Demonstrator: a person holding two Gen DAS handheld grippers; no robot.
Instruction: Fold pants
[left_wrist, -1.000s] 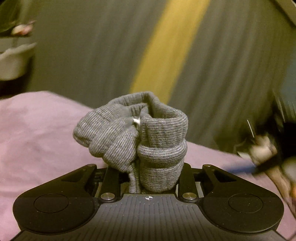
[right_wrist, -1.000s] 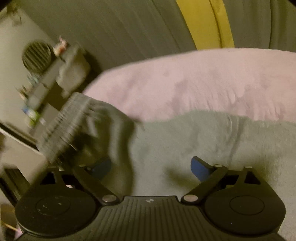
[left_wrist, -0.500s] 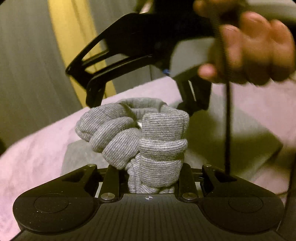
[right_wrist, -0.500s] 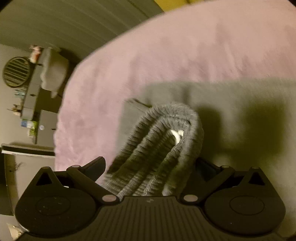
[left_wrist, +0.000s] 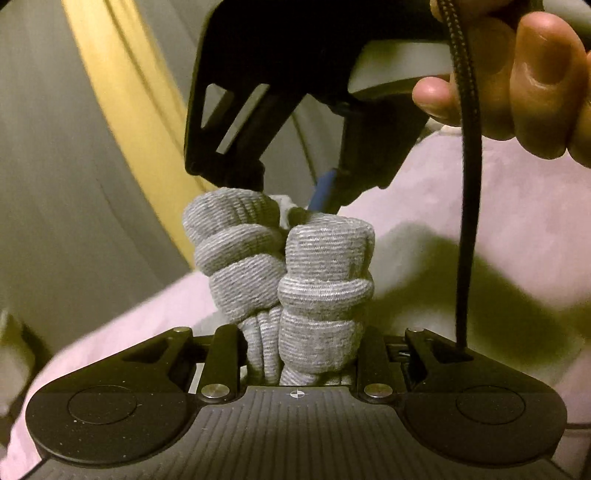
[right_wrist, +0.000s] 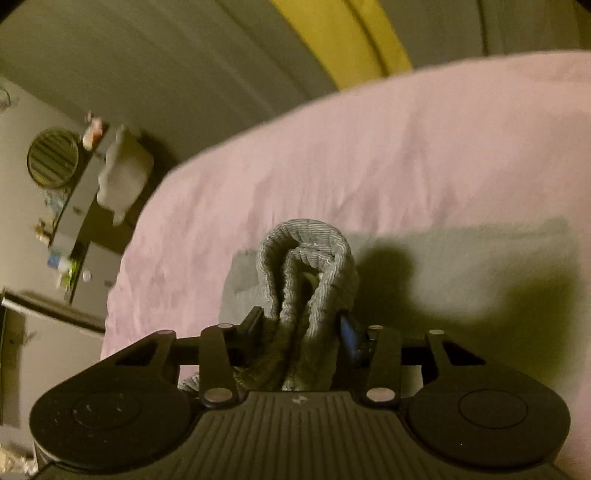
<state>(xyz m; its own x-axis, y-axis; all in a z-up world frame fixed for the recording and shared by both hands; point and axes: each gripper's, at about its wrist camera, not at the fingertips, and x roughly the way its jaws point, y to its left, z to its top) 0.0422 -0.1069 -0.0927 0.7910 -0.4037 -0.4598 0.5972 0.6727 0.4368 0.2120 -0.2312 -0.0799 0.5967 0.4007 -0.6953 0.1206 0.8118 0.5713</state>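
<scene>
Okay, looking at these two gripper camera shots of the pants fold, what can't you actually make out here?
- Left wrist view: left gripper fingertips, buried in the bunched ribbed cuff.
- Same view: most of the right gripper, cut off by the top edge.
- Right wrist view: right gripper's fingertips, wrapped by the cuff.
- Shelf items: too small, blurred.

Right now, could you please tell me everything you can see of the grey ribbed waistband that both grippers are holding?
The grey ribbed waistband is soft knit fabric, bunched into thick rolled folds that stand upright. A pale drawstring end peeks from its middle. The left gripper is shut on its lower part, while the right gripper clamps the bunch from the other end. The rest of the grey pants lies flat on the pink blanket.
</scene>
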